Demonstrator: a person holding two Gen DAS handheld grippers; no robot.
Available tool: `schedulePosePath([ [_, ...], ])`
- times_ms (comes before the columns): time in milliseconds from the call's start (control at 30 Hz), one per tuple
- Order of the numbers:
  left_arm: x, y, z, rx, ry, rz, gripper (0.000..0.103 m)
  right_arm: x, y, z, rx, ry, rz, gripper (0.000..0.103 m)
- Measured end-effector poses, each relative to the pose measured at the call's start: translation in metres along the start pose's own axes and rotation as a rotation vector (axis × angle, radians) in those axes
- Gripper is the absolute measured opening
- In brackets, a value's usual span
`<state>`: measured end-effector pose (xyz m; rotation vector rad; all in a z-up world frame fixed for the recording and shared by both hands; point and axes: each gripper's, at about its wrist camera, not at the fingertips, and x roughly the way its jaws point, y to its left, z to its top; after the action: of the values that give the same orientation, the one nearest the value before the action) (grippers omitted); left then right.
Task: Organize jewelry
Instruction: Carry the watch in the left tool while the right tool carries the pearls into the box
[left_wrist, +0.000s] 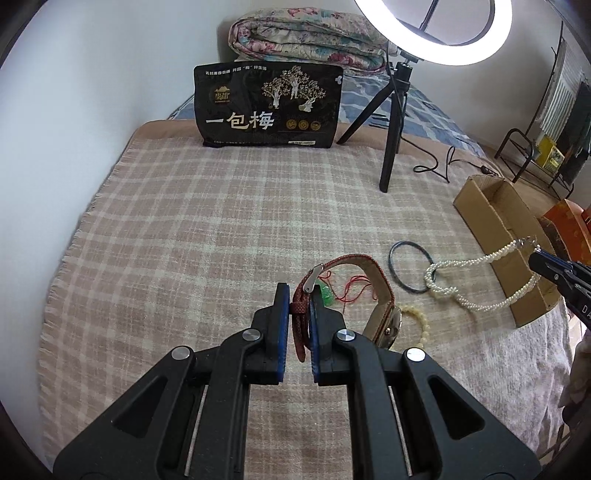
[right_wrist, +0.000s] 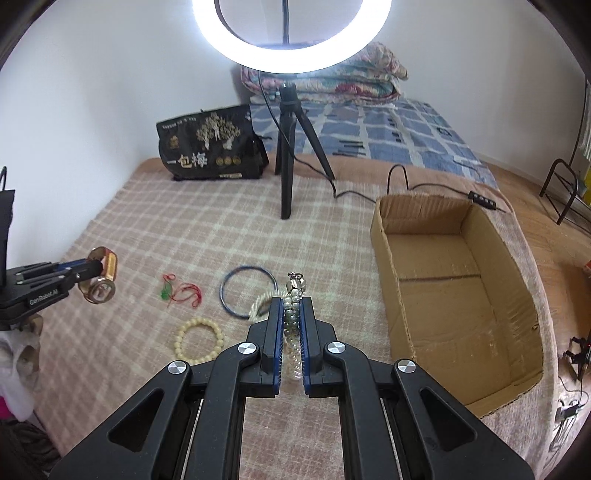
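Observation:
My left gripper (left_wrist: 300, 295) is shut on the red strap of a wristwatch (left_wrist: 384, 314), lifted just above the checked blanket; it also shows in the right wrist view (right_wrist: 101, 277). My right gripper (right_wrist: 291, 306) is shut on a white pearl necklace (right_wrist: 293, 317), whose far end trails on the blanket in the left wrist view (left_wrist: 465, 269). On the blanket lie a dark blue bangle (right_wrist: 248, 292), a cream bead bracelet (right_wrist: 199, 341) and a red-cord green pendant (right_wrist: 177, 291). An open cardboard box (right_wrist: 458, 295) stands to the right, with nothing visible inside.
A ring light on a black tripod (right_wrist: 286, 155) stands at the back with its cable (right_wrist: 399, 177) running behind the box. A black snack bag (right_wrist: 210, 144) leans at the far edge. A folded quilt (right_wrist: 332, 81) lies beyond. The wall is on the left.

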<state>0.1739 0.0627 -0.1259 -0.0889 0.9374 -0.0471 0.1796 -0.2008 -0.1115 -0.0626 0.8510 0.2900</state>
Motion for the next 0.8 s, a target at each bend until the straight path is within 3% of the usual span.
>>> schedulePosePath([
  [400,-0.027,-0.039,0.000,0.069,-0.054,-0.054,0.008,-0.048,0.001,0.018,0.012,-0.122,0.038,0.007],
  [800,-0.038,-0.074,0.010,0.101,-0.088,-0.093,0.008,-0.103,-0.047,0.028,0.114,-0.248,0.028,0.007],
])
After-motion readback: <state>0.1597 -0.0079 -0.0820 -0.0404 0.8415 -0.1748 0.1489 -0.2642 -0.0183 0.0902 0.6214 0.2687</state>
